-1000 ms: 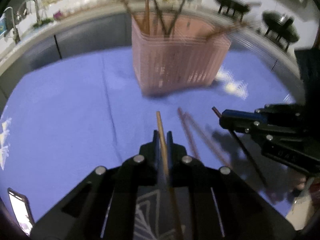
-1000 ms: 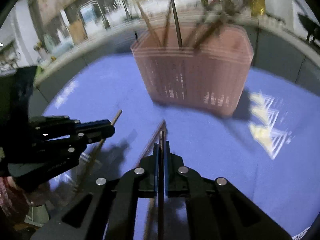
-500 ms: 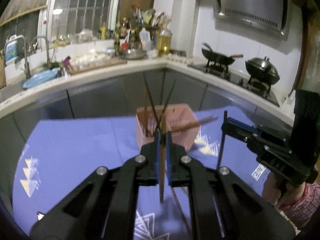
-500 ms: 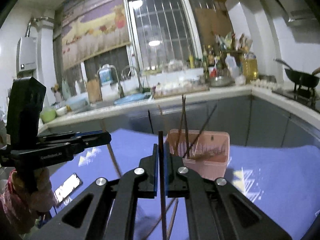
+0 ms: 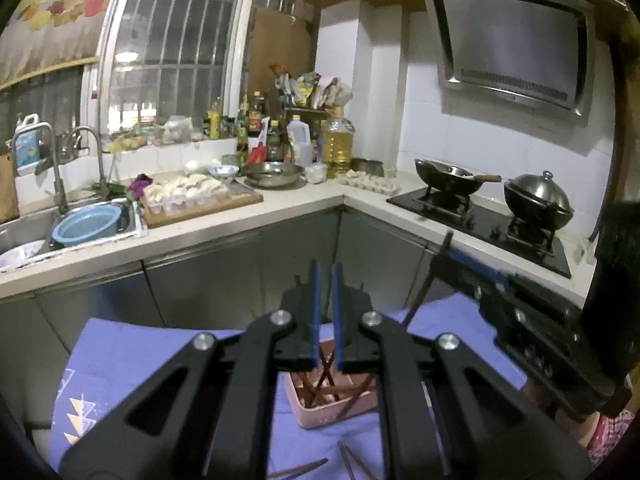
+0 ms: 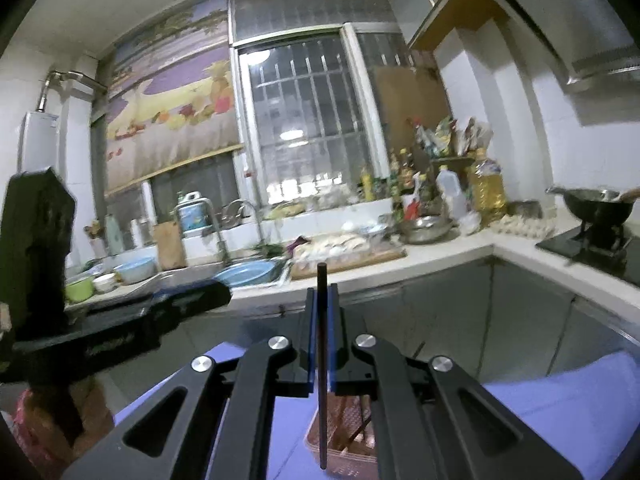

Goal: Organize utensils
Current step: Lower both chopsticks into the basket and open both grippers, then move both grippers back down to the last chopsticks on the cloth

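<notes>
Lift-off: both grippers raised from the cloth, basket now low in both views.

Since a second ago both wrist views have swung up from the blue cloth [image 5: 120, 360] to the counter and window, and the pink basket [image 5: 320, 412] has dropped from the upper frame to just under the fingers. Right gripper [image 6: 321, 300] is clamped on a dark chopstick [image 6: 322, 360], held upright, its lower end over the basket mouth. Left gripper [image 5: 325, 276] has its jaws nearly together; its pale stick, plain half a second ago, cannot be made out from the sticks already in the basket, so the hold is unconfirmed. Reading: pickup done, both hands carrying toward the basket, drop-in comes next. Loose chopsticks [image 5: 348, 460] remain on the cloth, so more rounds are needed.
</notes>
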Action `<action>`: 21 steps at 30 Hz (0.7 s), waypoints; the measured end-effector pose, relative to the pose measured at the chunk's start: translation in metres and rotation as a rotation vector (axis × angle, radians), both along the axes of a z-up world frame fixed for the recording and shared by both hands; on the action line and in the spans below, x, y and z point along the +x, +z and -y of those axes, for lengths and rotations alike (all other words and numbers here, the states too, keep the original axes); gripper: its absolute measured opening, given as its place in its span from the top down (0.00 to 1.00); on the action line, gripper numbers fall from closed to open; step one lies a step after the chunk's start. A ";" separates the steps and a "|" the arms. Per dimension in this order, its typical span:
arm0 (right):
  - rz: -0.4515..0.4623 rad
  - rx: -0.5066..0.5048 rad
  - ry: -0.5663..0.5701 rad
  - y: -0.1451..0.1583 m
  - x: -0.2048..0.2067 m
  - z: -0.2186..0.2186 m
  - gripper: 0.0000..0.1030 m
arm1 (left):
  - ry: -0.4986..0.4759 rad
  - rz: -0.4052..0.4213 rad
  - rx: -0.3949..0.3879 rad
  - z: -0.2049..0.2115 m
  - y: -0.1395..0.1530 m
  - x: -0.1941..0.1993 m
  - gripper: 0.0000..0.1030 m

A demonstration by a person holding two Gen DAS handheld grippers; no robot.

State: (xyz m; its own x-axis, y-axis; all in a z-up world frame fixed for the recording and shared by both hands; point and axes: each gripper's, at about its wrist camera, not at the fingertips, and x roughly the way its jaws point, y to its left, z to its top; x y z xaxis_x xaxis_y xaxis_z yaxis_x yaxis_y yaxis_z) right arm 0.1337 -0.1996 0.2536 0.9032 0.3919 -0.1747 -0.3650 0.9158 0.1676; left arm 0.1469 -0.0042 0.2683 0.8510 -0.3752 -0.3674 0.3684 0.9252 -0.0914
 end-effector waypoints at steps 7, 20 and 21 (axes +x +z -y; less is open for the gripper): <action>0.003 0.041 0.011 -0.005 0.002 0.015 0.95 | 0.051 -0.120 0.036 -0.033 -0.062 -0.018 0.86; 0.023 0.021 0.088 -0.027 -0.016 0.000 0.95 | 0.287 -0.706 -0.175 -0.142 -0.249 -0.064 0.46; 0.035 0.022 0.070 -0.026 -0.013 0.000 0.95 | 0.294 -0.719 -0.187 -0.144 -0.253 -0.062 0.46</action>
State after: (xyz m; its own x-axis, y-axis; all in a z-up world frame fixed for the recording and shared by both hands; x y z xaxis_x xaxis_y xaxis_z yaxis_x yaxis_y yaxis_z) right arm 0.1202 -0.1999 0.2277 0.8788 0.4579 -0.1343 -0.4341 0.8840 0.1733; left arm 0.0851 0.1399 0.0148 0.5030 -0.2819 -0.8170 -0.0963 0.9211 -0.3771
